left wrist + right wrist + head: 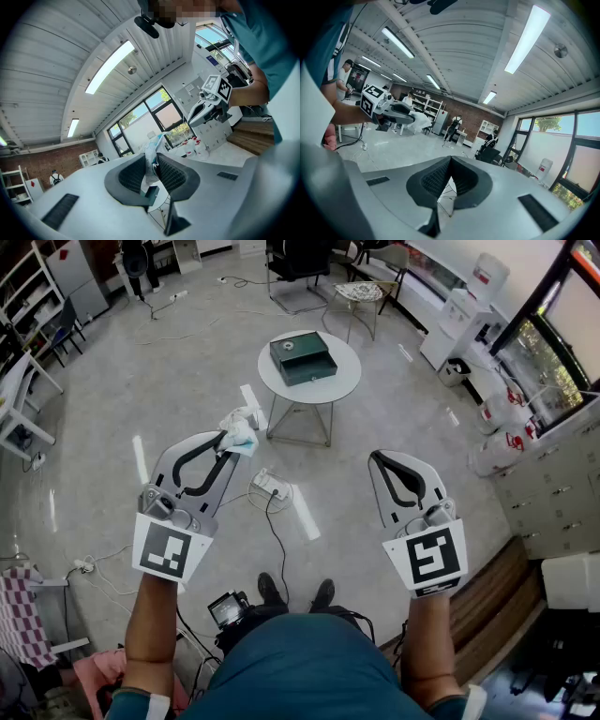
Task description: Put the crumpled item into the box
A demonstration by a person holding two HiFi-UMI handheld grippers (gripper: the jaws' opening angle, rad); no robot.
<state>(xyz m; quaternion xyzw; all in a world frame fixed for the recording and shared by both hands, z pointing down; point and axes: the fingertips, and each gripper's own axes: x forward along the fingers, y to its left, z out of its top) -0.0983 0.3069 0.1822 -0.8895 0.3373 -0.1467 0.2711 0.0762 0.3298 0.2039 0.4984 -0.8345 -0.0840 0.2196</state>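
While raised over the floor (187, 381), left hand-held gripper (225, 442) is clamped on the crumpled item (241, 429), a white and pale blue wad that sticks out past the jaw tips. Right hand-held gripper (377, 457) is level beside it, jaws closed together, nothing between. Farther ahead: dark green box (302, 357) sits on the round white surface (347, 381), well apart from the item.

left tool (228, 439) and right tool (375, 457): matt grey plastic, black ribbed pads (131, 176). crumpled item (240, 430): thin white crinkled paper-like sheet. box (303, 357): dark green, slight gloss, looks metal. bench (345, 381): smooth white top. floor (187, 362): glossy grey.
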